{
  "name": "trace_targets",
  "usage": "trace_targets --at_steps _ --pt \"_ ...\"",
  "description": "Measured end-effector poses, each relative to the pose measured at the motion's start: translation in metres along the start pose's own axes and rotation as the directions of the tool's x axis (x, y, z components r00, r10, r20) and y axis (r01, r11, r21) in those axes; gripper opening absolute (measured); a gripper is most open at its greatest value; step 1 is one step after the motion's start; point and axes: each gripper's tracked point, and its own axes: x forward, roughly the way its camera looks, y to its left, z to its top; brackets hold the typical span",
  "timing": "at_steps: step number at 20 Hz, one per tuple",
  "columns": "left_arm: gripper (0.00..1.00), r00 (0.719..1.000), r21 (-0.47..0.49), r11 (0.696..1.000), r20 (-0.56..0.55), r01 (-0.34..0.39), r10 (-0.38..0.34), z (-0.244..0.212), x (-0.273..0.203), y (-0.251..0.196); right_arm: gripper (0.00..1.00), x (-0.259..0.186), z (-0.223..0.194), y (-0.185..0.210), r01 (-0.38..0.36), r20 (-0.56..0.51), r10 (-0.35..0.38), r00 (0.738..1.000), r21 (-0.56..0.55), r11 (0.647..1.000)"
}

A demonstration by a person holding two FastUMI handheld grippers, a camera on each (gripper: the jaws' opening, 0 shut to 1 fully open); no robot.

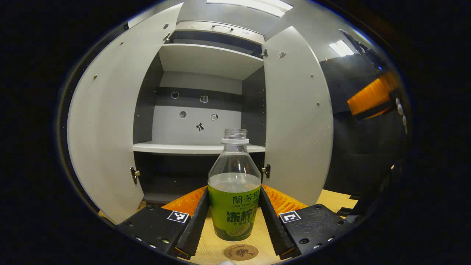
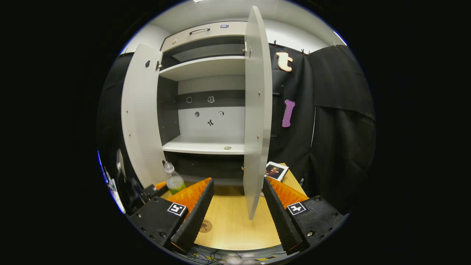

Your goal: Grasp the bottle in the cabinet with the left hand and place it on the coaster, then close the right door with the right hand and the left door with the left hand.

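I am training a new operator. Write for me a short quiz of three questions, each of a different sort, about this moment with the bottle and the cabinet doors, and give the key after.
1. True or false: the bottle stands between the fingers of the left gripper.
2. Multiple choice: where is the coaster in the left gripper view? A) under the bottle B) on the table, nearer the camera than the bottle C) on the cabinet shelf
3. Fill in: both cabinet doors, the left door and the right door, are ____.

Key: 1 true; 2 B; 3 open.
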Motion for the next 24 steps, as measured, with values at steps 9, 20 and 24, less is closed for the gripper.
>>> trace_targets --at_steps 9,20,24 --pt "0.74 0.994 -0.046 0.997 -0.092 0.06 -0.064 -0.115 0.001 -0.022 0.82 0.0 -0.014 -0.015 0.042 -0.057 -0.043 0.997 -0.021 0.999" --pt "0.89 0.988 -0.06 0.998 -0.153 0.021 -0.03 -0.145 -0.006 -0.013 0.82 0.0 -0.022 -0.013 0.039 -0.08 -0.043 0.996 -0.044 0.998" --pt "0.97 0.991 -0.001 1.0 -0.131 0.008 -0.008 -0.123 -0.006 -0.011 0.82 0.004 -0.033 -0.01 0.032 -0.103 -0.035 0.994 -0.034 0.999"
